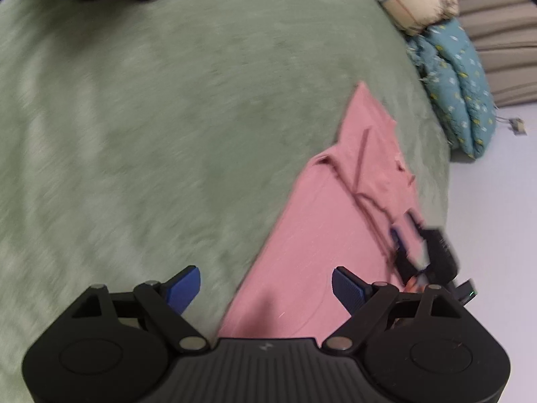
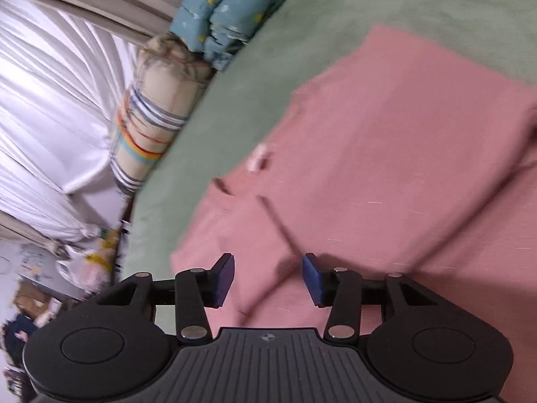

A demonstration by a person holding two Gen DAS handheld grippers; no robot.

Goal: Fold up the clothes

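We are working on the pink garment (image 2: 386,154), which is lying partly folded on the green bedcover (image 1: 151,117) near its edge. Our right gripper (image 2: 266,277) is hanging over a raised crease, jaws partly apart and pinching nothing — the loose fold could be springing back. Our left gripper (image 1: 265,288) is standing wide apart and empty over the garment's edge, so nothing is pinning the cloth against sliding

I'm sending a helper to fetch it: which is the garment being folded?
Start at the green bedspread covering the bed. Near its edge, below the stacked quilts, lies a pink garment, flat with one fold. It is the only plain pink cloth; the quilts are teal-patterned and beige-striped.
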